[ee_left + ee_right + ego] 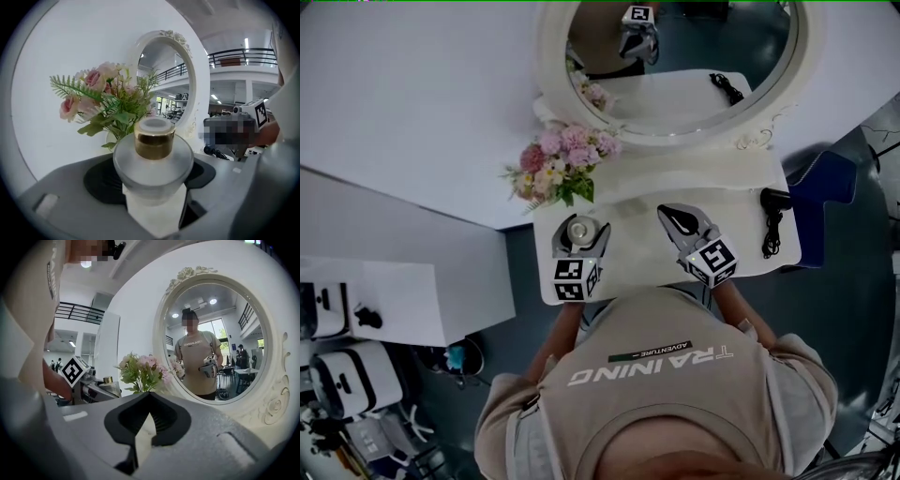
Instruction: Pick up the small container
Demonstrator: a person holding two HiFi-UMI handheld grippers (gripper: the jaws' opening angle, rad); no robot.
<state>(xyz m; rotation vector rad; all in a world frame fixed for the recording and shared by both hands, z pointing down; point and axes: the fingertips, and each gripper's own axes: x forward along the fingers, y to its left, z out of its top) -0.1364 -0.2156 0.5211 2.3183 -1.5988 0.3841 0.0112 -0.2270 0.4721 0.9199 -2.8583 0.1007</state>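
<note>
The small container [153, 154] is a frosted glass jar with a gold collar and a pale lid. My left gripper [152, 183] is shut on its round body. In the head view the small container [579, 229] sits in the left gripper [577, 236] over the left part of the white dressing table [637, 258]. Whether it rests on the table or hangs just above it, I cannot tell. My right gripper [678, 223] is to its right, shut and holding nothing. In the right gripper view the right gripper [147, 427] has its jaws together.
A pink flower bouquet [562, 167] stands just behind the left gripper. The oval white-framed mirror [675, 56] rises at the table's back. A black hair dryer [773, 220] with its cord lies at the table's right end. The table's front edge is close to the person.
</note>
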